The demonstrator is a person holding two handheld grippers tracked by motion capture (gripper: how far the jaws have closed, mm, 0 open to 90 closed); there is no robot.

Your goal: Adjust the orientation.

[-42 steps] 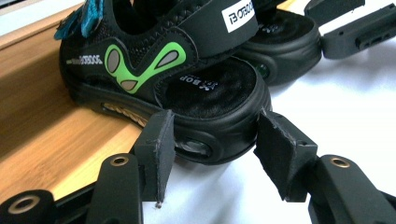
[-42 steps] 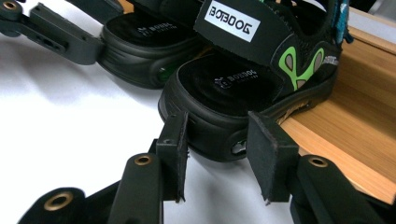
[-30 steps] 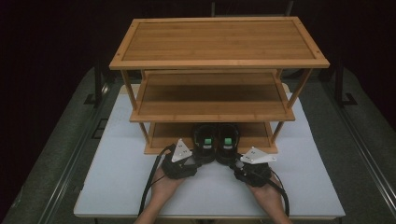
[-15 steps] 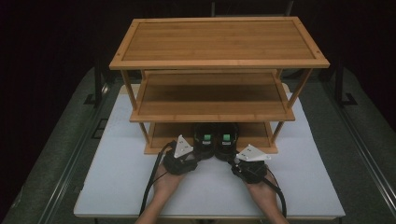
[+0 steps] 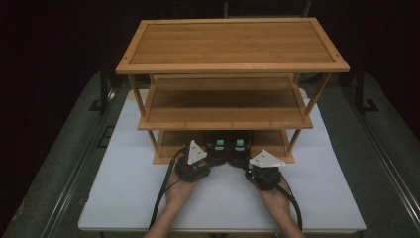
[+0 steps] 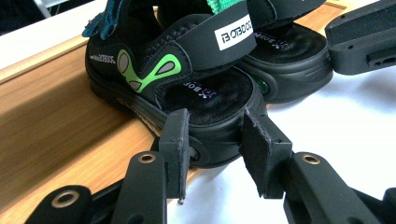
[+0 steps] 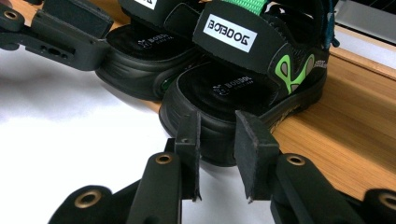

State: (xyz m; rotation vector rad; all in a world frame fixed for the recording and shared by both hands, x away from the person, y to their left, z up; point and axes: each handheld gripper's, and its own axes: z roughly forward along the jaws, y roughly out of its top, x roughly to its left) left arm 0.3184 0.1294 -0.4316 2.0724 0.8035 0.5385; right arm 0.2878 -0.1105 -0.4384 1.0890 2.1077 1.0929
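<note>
While both hands have drawn slightly back toward the person over the last second, the left hand-held gripper (image 6: 215, 149) now stands released with its jaws parted around the heel of the left sandal (image 6: 187, 79), and the right hand-held gripper (image 7: 217, 154) stands likewise released at the heel of the right sandal (image 7: 247, 74). Just ahead of both, the pair rests on the rack's bottom shelf (image 5: 270, 144), heels overhanging the bench (image 5: 124, 193), which suggests placement is complete and withdrawal is under way.

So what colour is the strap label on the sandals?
White with black lettering, on a black strap of the sandals; clearest in the right gripper view.
</note>
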